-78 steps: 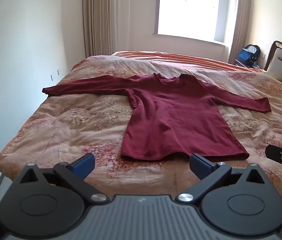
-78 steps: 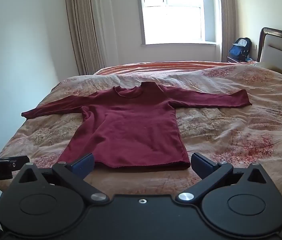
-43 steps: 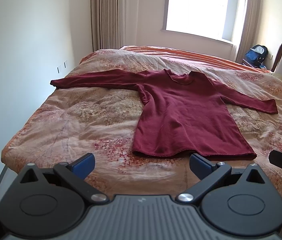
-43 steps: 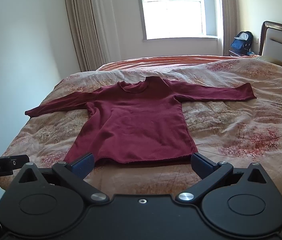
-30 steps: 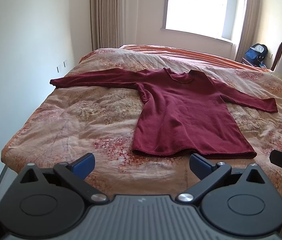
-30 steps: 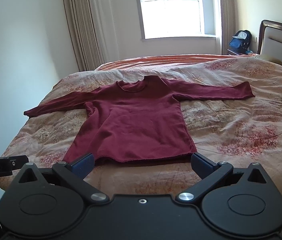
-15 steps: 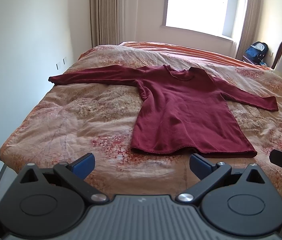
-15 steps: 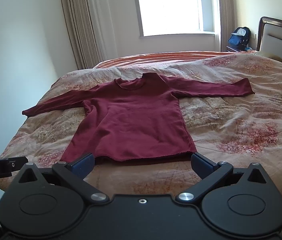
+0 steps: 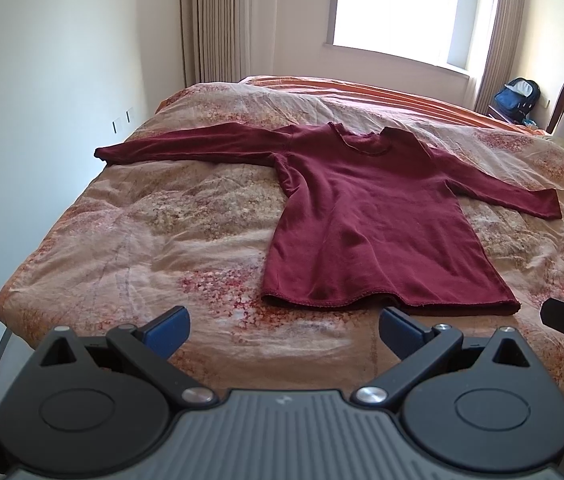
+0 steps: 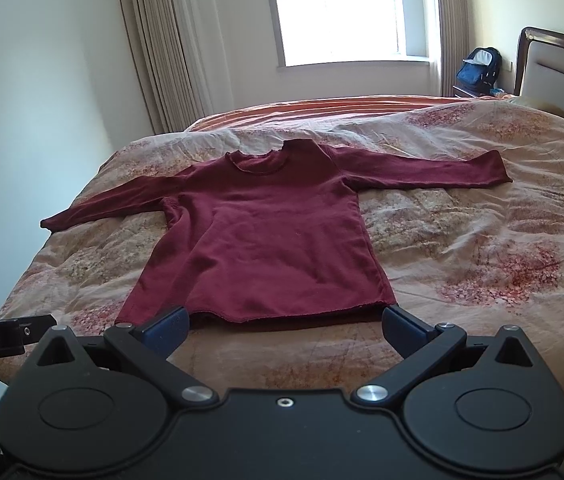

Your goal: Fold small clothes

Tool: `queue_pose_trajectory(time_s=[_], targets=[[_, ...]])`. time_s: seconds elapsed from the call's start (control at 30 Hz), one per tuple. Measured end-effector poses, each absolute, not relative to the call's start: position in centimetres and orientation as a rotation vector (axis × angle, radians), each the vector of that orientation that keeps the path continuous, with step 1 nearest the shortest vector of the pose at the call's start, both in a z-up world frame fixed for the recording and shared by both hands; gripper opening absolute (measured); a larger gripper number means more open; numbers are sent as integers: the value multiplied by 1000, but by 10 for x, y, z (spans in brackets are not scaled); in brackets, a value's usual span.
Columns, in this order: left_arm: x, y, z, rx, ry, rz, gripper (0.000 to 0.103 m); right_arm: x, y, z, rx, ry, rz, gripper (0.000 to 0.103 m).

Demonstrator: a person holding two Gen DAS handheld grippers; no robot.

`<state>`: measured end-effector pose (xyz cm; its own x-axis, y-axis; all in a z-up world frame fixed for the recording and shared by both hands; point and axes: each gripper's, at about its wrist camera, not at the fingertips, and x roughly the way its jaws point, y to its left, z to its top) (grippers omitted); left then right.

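Flat maroon shirt (image 9: 365, 224), collar away, hem toward both wide-open, empty hand-held grippers (image 9: 283, 326).

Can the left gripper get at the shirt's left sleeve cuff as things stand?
Probably yes: the left gripper is open, and the cuff lies flat on the quilt with nothing on or around it.

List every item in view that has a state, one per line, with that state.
Maroon shirt: unfolded, flat on the bed, both sleeves spread out.
Left gripper: open, empty, short of the hem.
Right gripper: open, empty, at the hem's near edge.
Quilt: spread over the bed, wrinkled.
Curtains: drawn aside, window uncovered.
Blue backpack: top flap open.
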<state>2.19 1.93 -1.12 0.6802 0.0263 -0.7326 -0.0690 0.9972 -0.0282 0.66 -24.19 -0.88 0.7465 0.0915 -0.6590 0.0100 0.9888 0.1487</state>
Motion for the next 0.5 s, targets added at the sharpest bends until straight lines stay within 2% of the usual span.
queue_pose_trajectory(time_s=[0.5], targets=[[59,16,-26,-47,872,59,103,43,-242,-23,157,769,50,103]])
